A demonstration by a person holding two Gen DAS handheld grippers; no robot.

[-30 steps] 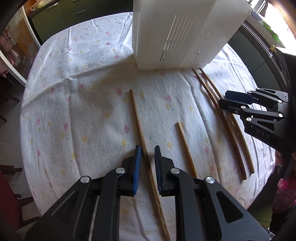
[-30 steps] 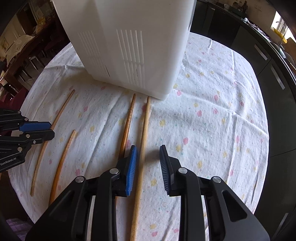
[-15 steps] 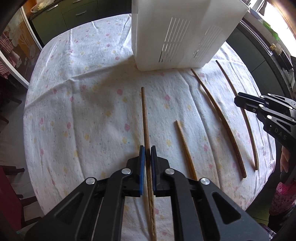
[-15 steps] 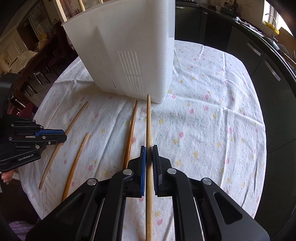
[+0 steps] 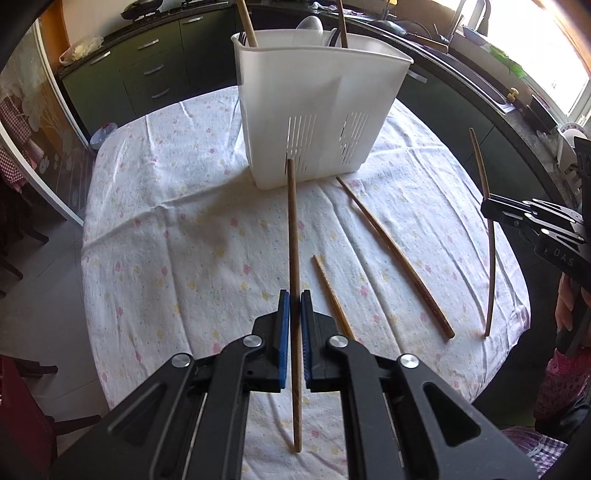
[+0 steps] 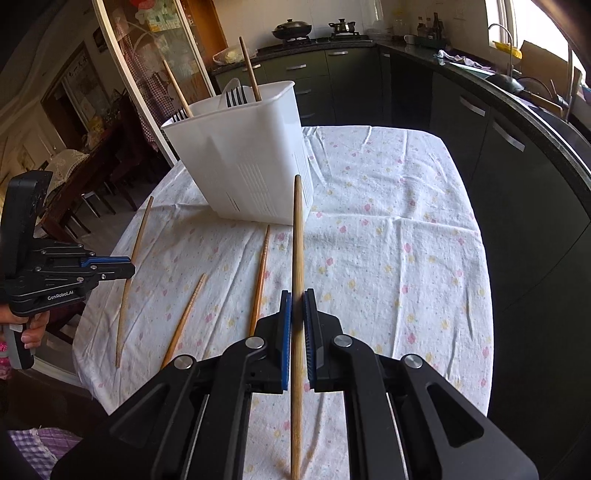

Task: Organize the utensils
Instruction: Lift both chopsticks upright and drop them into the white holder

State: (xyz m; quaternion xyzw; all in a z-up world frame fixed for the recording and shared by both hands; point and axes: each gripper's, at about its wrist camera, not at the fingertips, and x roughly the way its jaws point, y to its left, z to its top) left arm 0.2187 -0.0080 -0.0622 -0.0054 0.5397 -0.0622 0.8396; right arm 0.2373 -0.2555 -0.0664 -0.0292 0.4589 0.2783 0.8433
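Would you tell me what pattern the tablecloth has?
The tablecloth is white with small pink and yellow flowers, clearest in the right wrist view.

Utensils point(image 5: 314, 27) mostly hidden inside caddy point(image 5: 321, 110)

I'm in a home kitchen. Dark cabinets point(image 6: 354, 85) line the walls, pots sit on the stove point(image 6: 317, 35), and a sink faucet point(image 6: 504, 35) stands by the window.

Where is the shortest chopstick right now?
The shortest chopstick lies flat on the tablecloth, just right of the left gripper, with a longer chopstick further right.
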